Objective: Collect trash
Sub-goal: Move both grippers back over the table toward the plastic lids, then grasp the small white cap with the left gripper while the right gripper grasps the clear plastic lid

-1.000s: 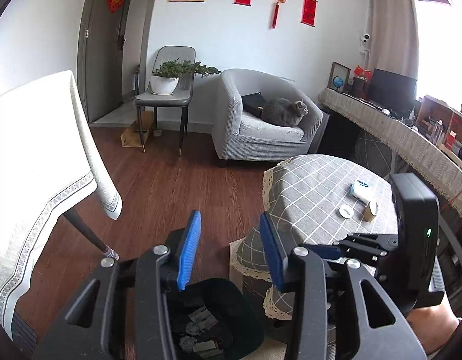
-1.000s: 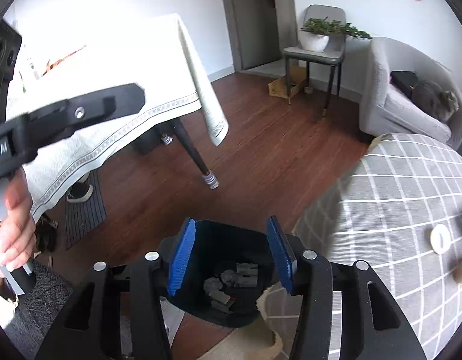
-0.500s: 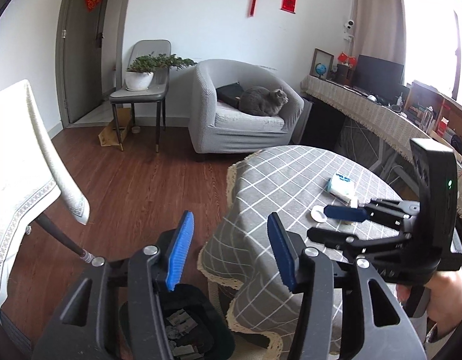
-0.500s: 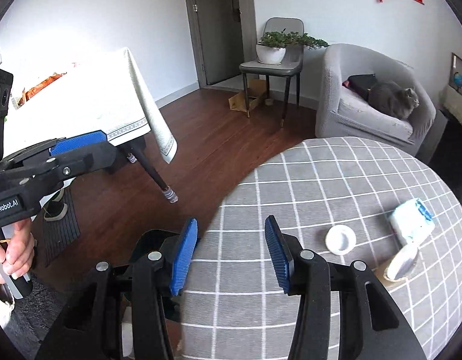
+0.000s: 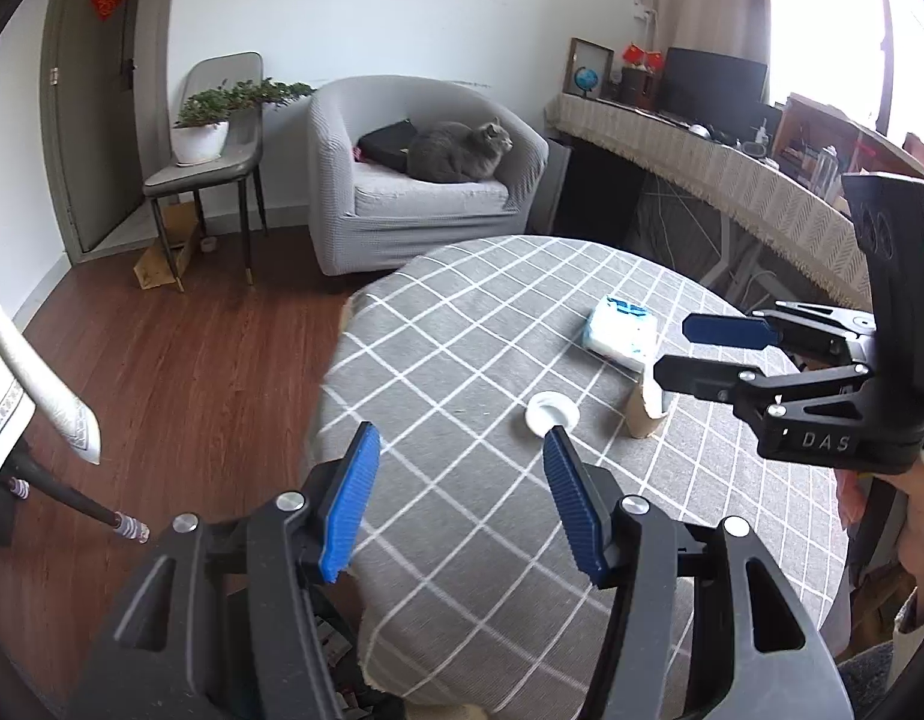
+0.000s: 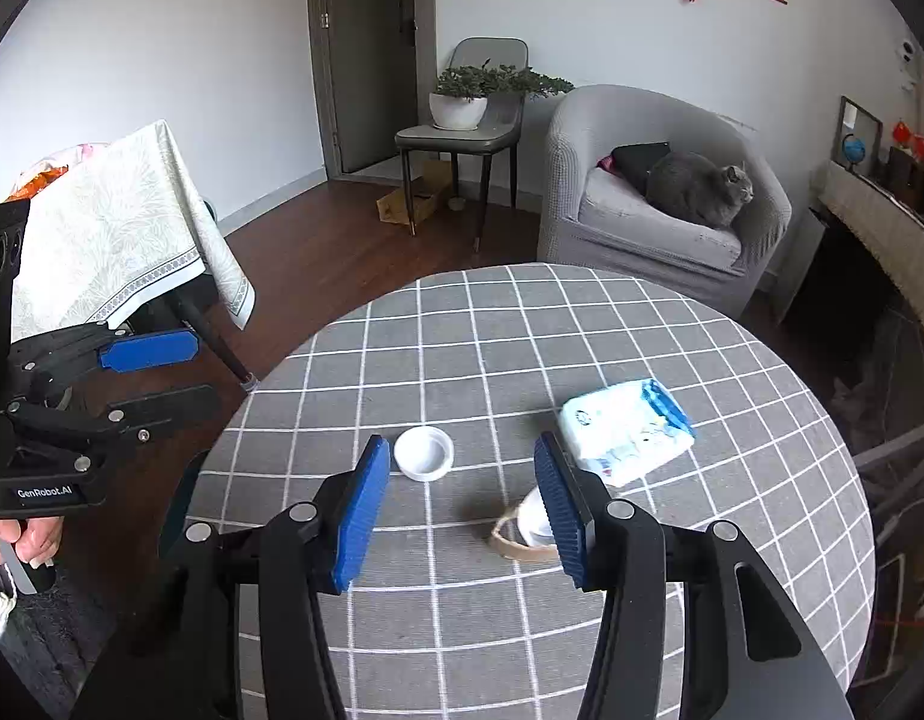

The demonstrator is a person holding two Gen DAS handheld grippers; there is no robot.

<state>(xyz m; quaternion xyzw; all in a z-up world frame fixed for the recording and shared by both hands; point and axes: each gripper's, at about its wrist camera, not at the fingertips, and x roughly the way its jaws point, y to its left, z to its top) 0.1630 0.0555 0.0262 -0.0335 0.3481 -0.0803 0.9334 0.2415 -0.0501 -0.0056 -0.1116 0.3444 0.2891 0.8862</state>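
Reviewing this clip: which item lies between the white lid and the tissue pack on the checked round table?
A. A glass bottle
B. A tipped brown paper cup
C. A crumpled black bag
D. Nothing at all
B. The right wrist view shows a tipped brown paper cup lying on the checked round table between the white lid and the tissue pack, partly hidden by a finger of the right hand-held gripper.
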